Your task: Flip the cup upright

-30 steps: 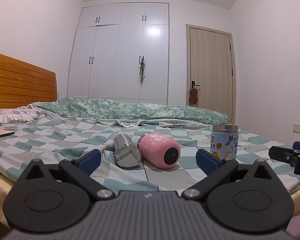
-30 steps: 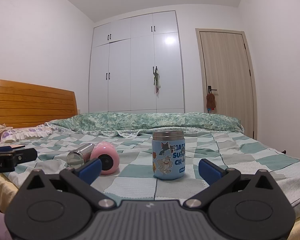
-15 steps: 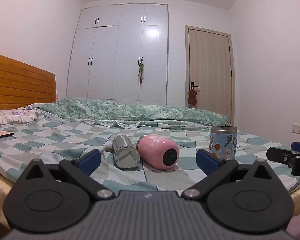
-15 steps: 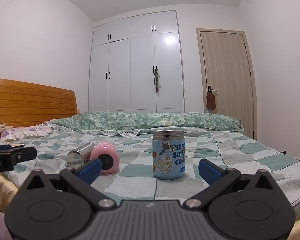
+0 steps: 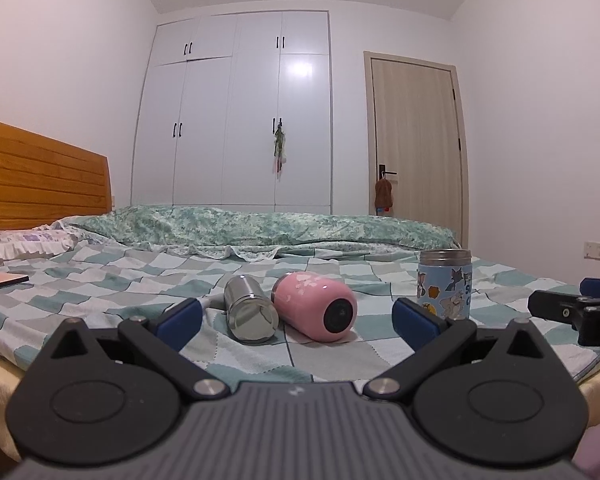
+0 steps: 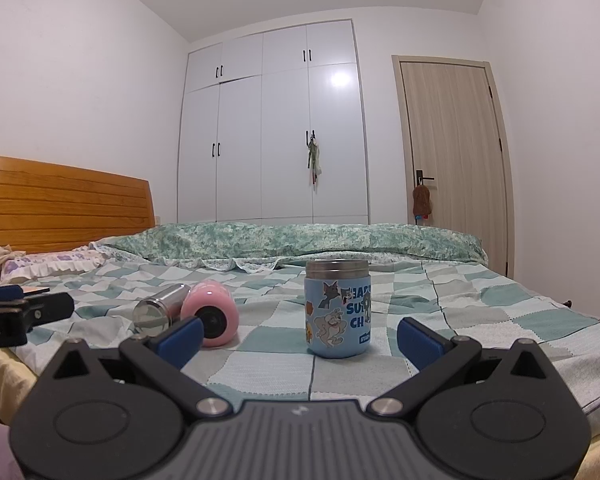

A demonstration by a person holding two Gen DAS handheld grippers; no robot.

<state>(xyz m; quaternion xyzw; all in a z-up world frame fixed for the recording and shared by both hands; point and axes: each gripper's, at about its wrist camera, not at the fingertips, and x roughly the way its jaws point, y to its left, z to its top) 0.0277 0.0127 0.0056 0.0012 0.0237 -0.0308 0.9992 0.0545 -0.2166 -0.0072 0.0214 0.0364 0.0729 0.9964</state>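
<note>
Left wrist view: left gripper (image 5: 296, 316) is hovering, jaws wide, framing pink cup (image 5: 315, 311) and steel cup (image 5: 249, 314) lying sideways on the bed (image 5: 100, 280) at 12 o'clock, likely lining up.

Right wrist view: right gripper (image 6: 300, 335) is waiting, jaws wide; blue cup (image 6: 337, 313) is standing upright at 12 o'clock.

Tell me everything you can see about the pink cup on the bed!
The pink rounded cup lies on its side on the checked green-and-white bedspread, its dark round end facing the cameras. It looks glossy, with faint pale flower prints. The silver metal cylinder flask lies close beside it, perhaps touching. No gripper touches it.
</note>
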